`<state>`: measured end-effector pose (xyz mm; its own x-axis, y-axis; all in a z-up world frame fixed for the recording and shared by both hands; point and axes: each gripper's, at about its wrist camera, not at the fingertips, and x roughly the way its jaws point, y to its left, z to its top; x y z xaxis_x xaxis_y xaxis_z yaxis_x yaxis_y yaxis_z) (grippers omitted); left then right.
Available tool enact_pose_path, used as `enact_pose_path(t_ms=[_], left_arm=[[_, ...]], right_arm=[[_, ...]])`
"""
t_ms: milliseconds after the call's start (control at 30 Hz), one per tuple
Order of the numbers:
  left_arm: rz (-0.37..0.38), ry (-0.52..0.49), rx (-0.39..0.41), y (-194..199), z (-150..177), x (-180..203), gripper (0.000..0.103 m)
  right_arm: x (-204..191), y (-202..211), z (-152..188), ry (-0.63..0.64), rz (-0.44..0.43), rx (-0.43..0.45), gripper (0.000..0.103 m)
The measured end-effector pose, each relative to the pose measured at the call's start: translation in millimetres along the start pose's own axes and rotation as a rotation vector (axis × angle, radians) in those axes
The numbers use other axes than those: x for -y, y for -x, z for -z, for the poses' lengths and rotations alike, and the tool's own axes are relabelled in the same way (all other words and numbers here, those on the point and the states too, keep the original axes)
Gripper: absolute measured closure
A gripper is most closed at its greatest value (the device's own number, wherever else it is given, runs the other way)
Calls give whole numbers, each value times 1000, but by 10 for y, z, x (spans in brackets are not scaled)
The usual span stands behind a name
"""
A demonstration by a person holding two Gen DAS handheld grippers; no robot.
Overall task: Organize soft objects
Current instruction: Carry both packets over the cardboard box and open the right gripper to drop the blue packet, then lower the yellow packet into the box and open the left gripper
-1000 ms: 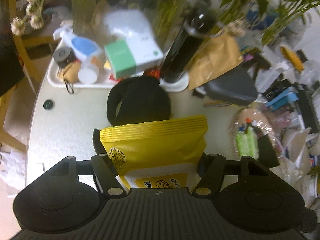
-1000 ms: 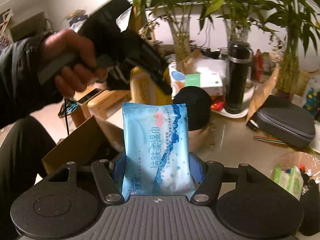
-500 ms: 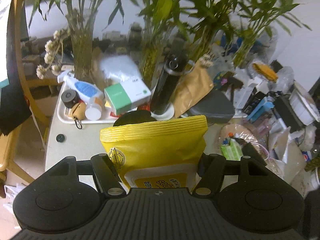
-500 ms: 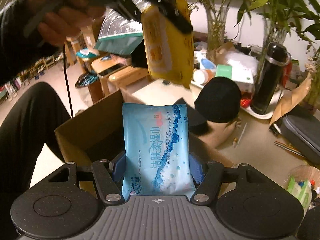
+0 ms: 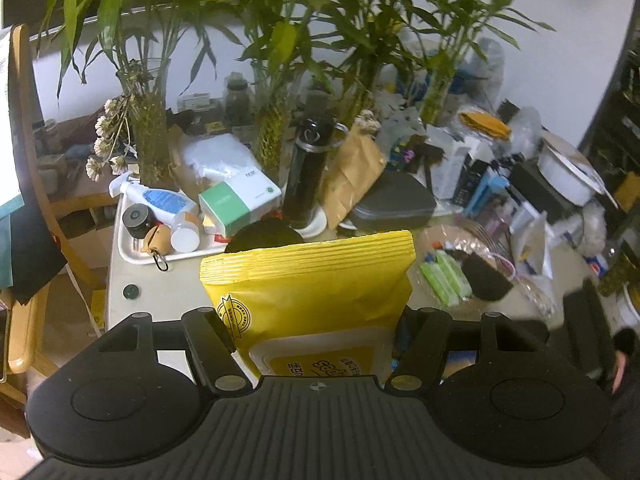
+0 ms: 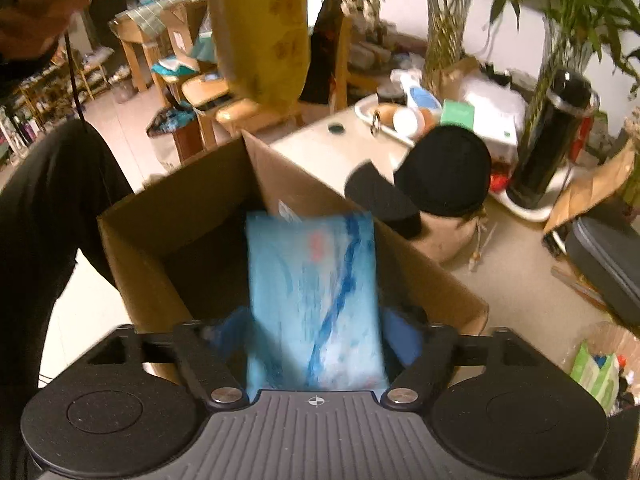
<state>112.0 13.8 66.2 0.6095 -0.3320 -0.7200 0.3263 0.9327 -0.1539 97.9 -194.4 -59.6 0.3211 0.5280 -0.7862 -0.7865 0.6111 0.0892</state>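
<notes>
Two wipe packs: yellow pack (image 5: 308, 280) clamped in left jaws, blue pack (image 6: 314, 300) between just-opened right jaws.

Both grippers, left gripper (image 5: 316, 320) and right gripper (image 6: 316, 336), are matte black, ribbed in the middle, with round discs and silver screws; dark trousers (image 6: 48, 208) at left

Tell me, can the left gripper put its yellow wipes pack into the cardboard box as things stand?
Probably yes. The left gripper holds the yellow wipes pack above the cardboard box, which is open on top; only the blue wipes pack is dropping into it.
</notes>
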Motion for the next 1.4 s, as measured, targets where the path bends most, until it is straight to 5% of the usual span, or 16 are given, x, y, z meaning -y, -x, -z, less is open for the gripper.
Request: enact_pose_path(t_ms=[33, 533, 767, 933, 1100, 1400], left_arm=[[5, -8, -1, 24, 31, 7, 37], [18, -113, -92, -22, 474, 142, 37], [6, -148, -136, -121, 629, 197, 37], [20, -284, -149, -200, 750, 313, 37], [144, -481, -195, -336, 876, 291, 37], [251, -829, -275, -594, 1073, 327, 35]], right_arm=[[-10, 51, -2, 5, 6, 28, 0], [264, 357, -20, -133, 201, 210, 0], [331, 403, -6, -165, 222, 234, 0], [337, 418, 0, -174, 245, 243, 0], [362, 464, 7, -194, 247, 271, 0], [404, 439, -11, -212, 253, 268, 0]])
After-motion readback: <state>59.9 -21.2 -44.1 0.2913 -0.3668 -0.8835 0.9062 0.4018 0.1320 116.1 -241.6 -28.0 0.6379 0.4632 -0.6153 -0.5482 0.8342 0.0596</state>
